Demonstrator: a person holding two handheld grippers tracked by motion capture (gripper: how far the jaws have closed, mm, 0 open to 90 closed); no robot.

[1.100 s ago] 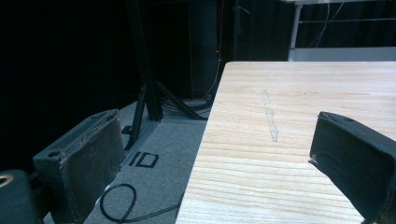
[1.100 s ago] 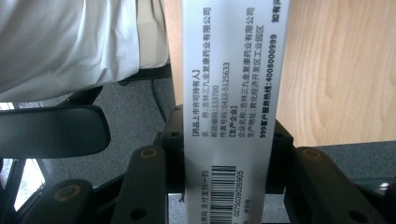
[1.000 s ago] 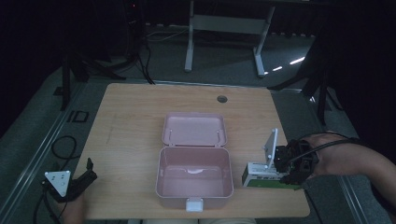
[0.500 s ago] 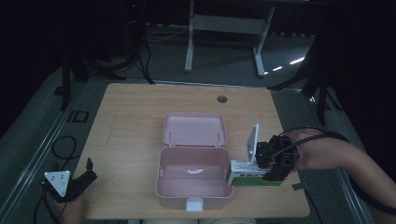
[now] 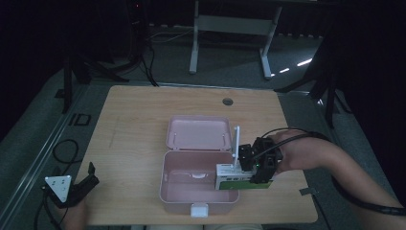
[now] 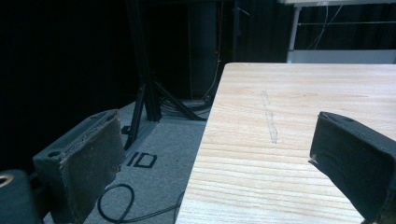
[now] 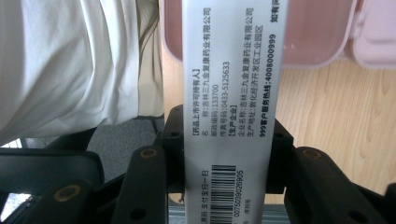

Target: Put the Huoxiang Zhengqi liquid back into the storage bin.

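Nearest to us, left tongs [image 5: 88, 178] sit idle at the tabletop's [image 5: 134, 124] near-left corner, jaws wide, nothing between them; in the left gripper view they frame bare wood and the floor past the edge.

Right tongs [image 5: 242, 167] are clamped on a white-and-green medicine carton [image 5: 232, 178], held over the right side of the open pink box [image 5: 198, 189], its end flap standing up. In the right gripper view the carton [image 7: 231, 93] runs straight out between the jaws, barcode end nearest us.

Handling, as we judge it: thin cardboard, light, fairly stiff on the edges but crushable on the broad faces. Best gripped across the narrow sides near one end, as now; the open flap could snag.

The box tray looks nearly empty, one small pale item inside, too small to tell. The hinged lid [image 5: 198, 132] lies flat behind the tray. In the way: mainly the tray's right wall. Beyond, a cable hole [image 5: 228, 101] in the tabletop, then stands on the floor.
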